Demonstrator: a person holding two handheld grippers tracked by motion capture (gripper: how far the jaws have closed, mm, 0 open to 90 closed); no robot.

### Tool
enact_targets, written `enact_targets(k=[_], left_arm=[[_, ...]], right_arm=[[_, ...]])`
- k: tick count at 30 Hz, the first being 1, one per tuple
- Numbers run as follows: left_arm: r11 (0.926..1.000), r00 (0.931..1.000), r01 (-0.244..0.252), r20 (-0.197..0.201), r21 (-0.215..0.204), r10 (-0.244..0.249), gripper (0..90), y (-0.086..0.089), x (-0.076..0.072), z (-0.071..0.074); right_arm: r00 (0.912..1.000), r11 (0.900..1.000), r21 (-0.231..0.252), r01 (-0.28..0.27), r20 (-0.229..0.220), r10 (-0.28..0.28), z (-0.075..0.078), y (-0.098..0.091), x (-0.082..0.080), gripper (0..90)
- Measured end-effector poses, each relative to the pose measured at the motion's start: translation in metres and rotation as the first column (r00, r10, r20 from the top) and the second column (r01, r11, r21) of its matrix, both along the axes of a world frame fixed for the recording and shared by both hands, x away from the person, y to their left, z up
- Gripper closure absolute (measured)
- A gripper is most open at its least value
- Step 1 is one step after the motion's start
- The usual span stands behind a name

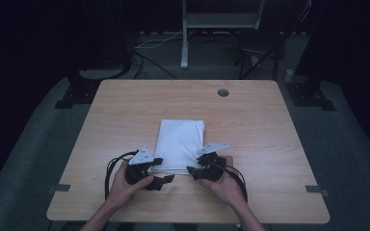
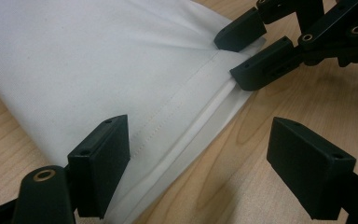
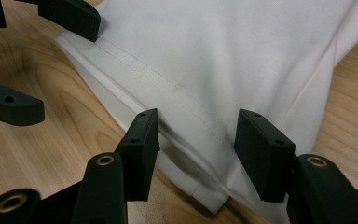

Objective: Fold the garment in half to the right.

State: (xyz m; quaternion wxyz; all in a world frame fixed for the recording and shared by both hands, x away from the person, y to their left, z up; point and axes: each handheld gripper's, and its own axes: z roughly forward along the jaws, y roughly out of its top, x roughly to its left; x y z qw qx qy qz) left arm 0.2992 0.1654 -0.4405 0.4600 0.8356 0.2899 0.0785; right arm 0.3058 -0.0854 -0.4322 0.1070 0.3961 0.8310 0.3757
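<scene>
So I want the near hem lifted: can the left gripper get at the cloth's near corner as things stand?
Probably yes. The left gripper stands open at the hemmed edge of the white cloth, one jaw over it, with bare table around; the right gripper works the other corner.

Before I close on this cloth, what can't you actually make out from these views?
- Whether the right gripper has its jaws touching the white folded cloth: right gripper view, the jaws cover the contact.
- How many layers the cloth has: too fine in the left gripper view.
- The cloth's near edge: high view, the left gripper and hands cover its corners.
- The room behind the table: high view, too dark.
</scene>
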Motion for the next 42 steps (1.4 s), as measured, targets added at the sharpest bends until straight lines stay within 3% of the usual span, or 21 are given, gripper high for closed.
enact_targets(k=[18,23,29,42], left_arm=[[0.9993,0.9993,-0.037,0.005,0.003,0.037,21.3,0.002,0.000,0.002],[0.9982,0.9966,-0.060,0.056,0.001,0.060,21.3,0.005,0.000,0.010],[0.9982,0.9985,-0.055,0.003,0.023,0.055,21.3,0.003,0.007,0.005],[0.9968,0.9972,-0.073,-0.013,0.032,0.073,21.2,0.002,0.007,0.000]], right_arm=[[1.0000,0.9999,0.015,-0.002,-0.010,0.002,-0.002,0.006,0.018,48.0],[0.9997,0.9989,0.041,0.021,0.014,-0.021,0.004,0.002,0.012,46.7],[1.0000,0.9993,0.036,0.007,0.001,-0.007,0.000,0.002,0.011,46.1],[1.0000,0.9996,0.027,0.006,0.003,-0.006,-0.002,0.004,0.010,46.3]])
